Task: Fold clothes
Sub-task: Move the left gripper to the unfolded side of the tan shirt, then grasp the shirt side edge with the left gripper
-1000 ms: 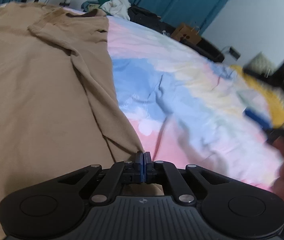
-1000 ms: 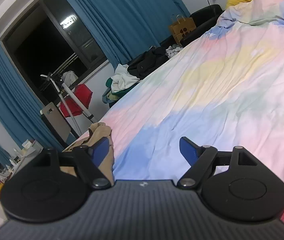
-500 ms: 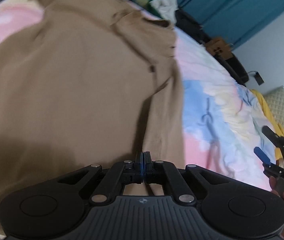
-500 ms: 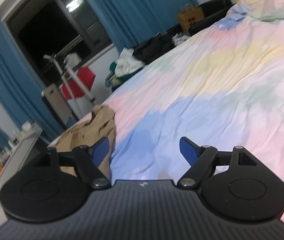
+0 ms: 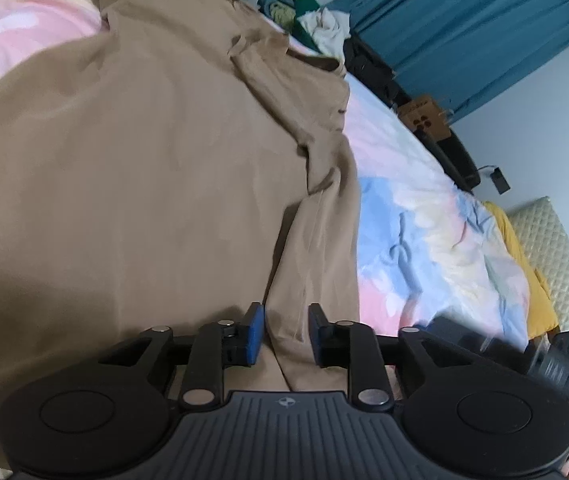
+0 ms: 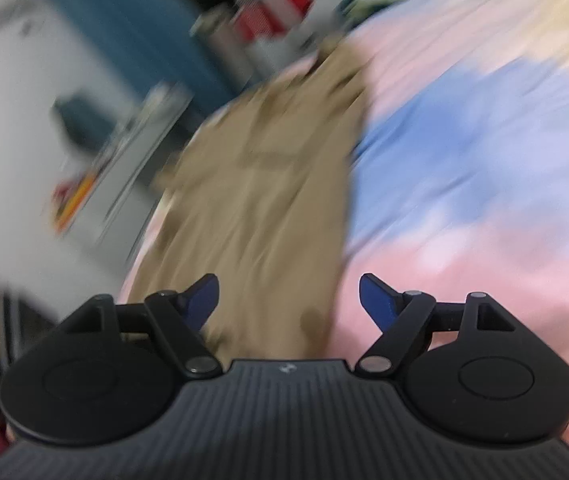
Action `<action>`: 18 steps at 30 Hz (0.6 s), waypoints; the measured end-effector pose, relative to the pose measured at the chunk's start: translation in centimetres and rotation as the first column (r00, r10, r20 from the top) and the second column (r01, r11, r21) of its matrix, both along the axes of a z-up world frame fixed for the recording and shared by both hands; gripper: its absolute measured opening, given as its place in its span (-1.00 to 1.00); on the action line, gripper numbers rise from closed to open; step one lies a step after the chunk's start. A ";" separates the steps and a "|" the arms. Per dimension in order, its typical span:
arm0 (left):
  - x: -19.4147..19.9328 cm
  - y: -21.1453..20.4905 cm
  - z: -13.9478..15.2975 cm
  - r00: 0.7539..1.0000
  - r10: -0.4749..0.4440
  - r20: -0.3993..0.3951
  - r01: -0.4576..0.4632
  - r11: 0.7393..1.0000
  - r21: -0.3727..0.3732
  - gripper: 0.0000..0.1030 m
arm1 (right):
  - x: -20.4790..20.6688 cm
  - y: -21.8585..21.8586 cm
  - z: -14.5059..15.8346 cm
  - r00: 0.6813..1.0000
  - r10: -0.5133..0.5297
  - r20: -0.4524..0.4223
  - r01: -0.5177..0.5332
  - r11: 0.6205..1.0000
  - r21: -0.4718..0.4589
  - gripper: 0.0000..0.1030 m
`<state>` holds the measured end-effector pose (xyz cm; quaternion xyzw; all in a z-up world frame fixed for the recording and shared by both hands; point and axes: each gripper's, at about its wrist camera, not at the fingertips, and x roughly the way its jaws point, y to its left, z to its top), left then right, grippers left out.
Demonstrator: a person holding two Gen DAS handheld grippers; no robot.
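Observation:
A tan garment (image 5: 144,168) lies spread on the pastel bedspread (image 5: 424,240), its right side folded over onto the body. My left gripper (image 5: 283,330) is open, its blue pads on either side of the folded edge near the hem, not clamping it. In the blurred right wrist view the same tan garment (image 6: 264,200) runs away from me. My right gripper (image 6: 289,296) is wide open and empty above the garment's near end. The right gripper also shows in the left wrist view (image 5: 564,352) at the lower right.
A pile of clothes (image 5: 316,24) and blue curtains (image 5: 464,28) stand beyond the bed's far edge. A brown paper bag (image 5: 424,116) sits on the floor by the bed. A yellow pillow (image 5: 524,256) lies at the right.
My left gripper has opened and let go of the tan garment's folded edge. My right gripper has swung quickly left and down, from over the bare bedspread to over the garment.

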<state>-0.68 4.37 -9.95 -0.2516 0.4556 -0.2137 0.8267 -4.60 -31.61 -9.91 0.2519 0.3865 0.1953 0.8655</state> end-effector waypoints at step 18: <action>-1.3 4.6 2.9 0.992 0.084 0.092 -0.073 0.991 -0.116 -0.38 | -5.9 15.1 -0.5 0.837 0.509 -0.202 -0.537 0.691 -0.485 -0.76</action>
